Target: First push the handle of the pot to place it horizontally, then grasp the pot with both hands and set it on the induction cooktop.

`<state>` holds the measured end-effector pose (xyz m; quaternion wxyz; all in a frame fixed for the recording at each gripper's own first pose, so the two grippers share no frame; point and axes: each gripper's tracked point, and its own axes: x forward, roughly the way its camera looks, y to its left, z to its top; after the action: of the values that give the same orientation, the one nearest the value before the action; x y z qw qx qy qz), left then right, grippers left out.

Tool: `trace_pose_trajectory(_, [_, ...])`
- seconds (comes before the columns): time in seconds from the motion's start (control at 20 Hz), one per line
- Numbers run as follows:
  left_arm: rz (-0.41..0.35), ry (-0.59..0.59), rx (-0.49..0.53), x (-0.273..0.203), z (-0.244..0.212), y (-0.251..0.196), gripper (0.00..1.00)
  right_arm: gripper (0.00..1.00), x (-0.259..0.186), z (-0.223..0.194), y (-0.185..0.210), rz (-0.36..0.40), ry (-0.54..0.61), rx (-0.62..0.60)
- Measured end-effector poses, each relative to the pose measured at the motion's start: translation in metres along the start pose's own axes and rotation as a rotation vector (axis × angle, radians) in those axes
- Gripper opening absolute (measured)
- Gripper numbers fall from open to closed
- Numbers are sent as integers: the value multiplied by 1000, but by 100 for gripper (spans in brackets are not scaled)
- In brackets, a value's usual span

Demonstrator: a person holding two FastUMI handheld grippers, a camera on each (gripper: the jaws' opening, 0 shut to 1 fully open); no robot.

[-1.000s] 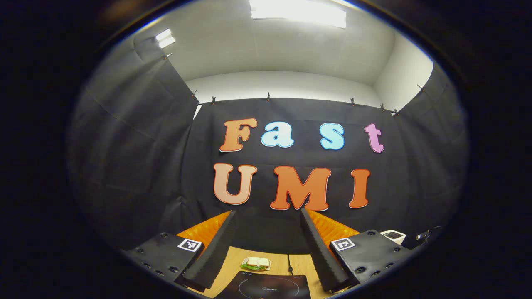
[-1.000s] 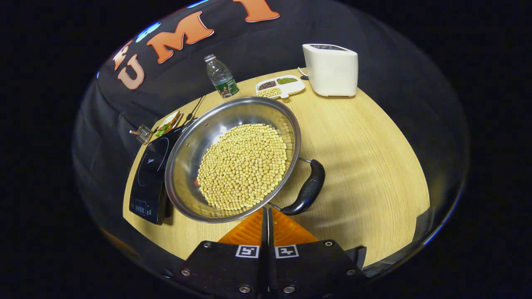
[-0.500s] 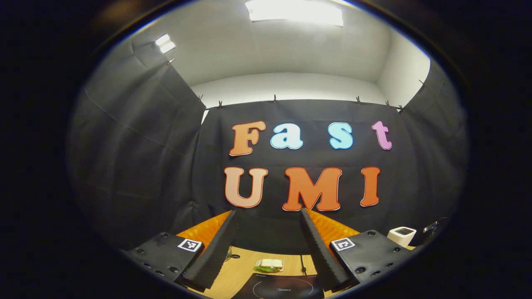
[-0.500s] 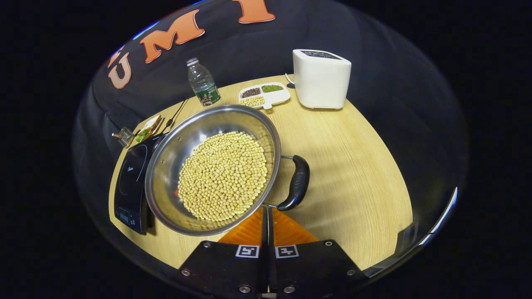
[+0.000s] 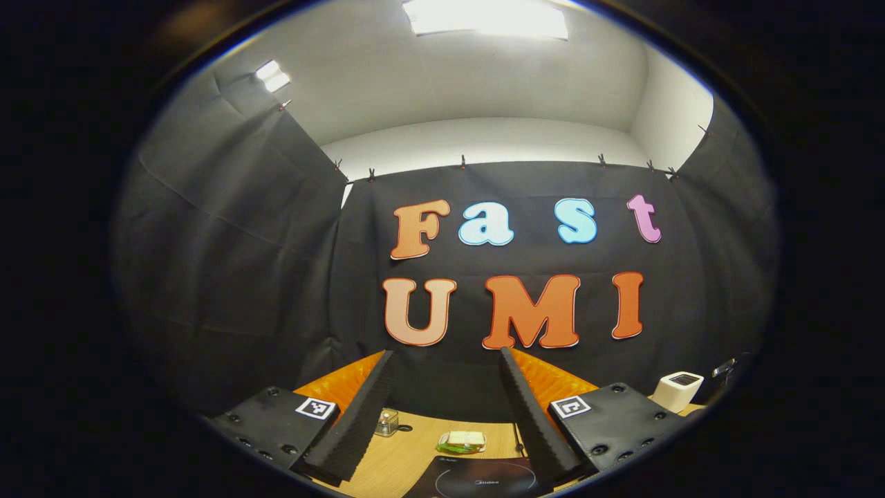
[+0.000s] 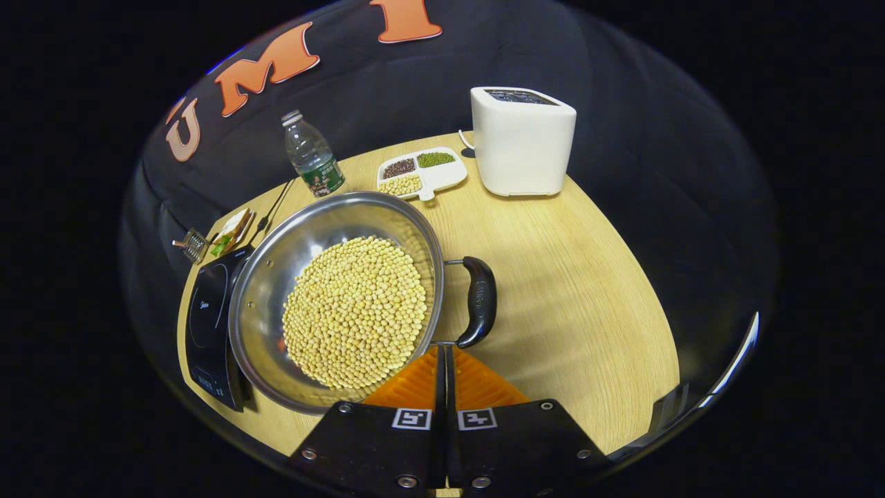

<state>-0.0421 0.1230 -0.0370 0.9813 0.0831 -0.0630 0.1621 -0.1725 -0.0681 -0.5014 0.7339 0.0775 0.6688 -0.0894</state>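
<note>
A steel pot (image 6: 276, 277) full of yellow beans (image 6: 356, 311) stands on the wooden table (image 6: 574, 290) in the right gripper view. Its black handle (image 6: 480, 301) sticks out on the pot's right side. The black induction cooktop (image 6: 205, 325) lies just left of the pot, partly under its rim. My right gripper (image 6: 442, 350) is shut, its tips touching or nearly touching the lower end of the handle. In the left gripper view my left gripper (image 5: 442, 356) is open, held high and facing the wall, with the cooktop (image 5: 477, 477) low between its fingers.
At the back of the table stand a white appliance (image 6: 522, 142), a divided dish of grains (image 6: 420, 174) and a water bottle (image 6: 309, 155). A sandwich (image 6: 231, 227) and a small metal piece (image 6: 190, 243) lie behind the cooktop. The table's right half (image 6: 608, 332) is bare wood.
The pot has turned so its handle now points more sideways, and the pot sits lower and further left in the right gripper view. The left gripper view has swung slightly left.
</note>
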Motion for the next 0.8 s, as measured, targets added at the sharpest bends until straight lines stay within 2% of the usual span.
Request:
trace_pose_trajectory(0.3, [7, 26, -30, 7, -13, 8, 98, 0, 7, 28, 0, -8, -38, 24])
trace_pose_trajectory(0.45, [1, 47, -45, 11, -23, 6, 97, 0, 7, 29, -1, -18, -38, -3])
trace_pose_trajectory(0.8, [6, 84, -69, 17, -35, 4, 98, 0, 15, 38, -2, -21, -50, 22])
